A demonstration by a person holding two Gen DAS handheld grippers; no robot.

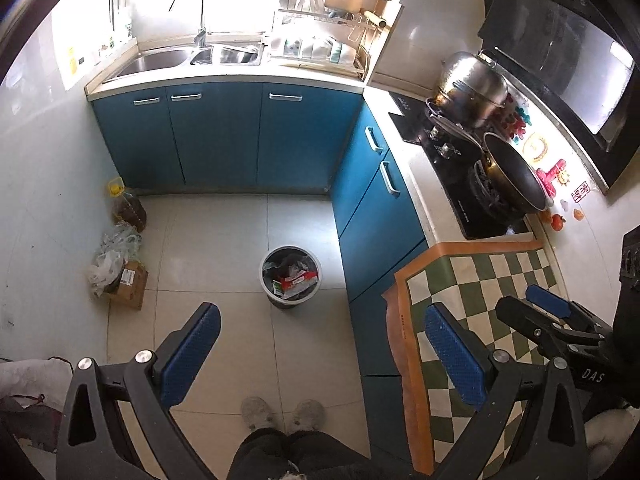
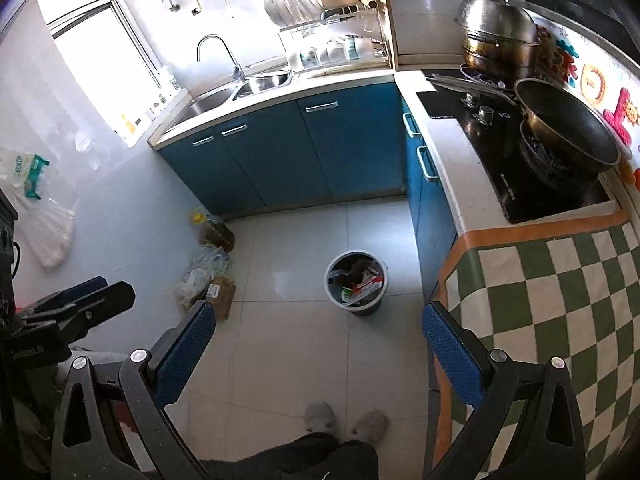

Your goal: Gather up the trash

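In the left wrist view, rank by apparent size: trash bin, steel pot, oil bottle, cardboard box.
Largest to smallest as they look:
1. steel pot
2. trash bin
3. cardboard box and oil bottle look alike, and bags partly cover the box, so I won't rank them.
Fisheye distortion makes true sizes unsure.
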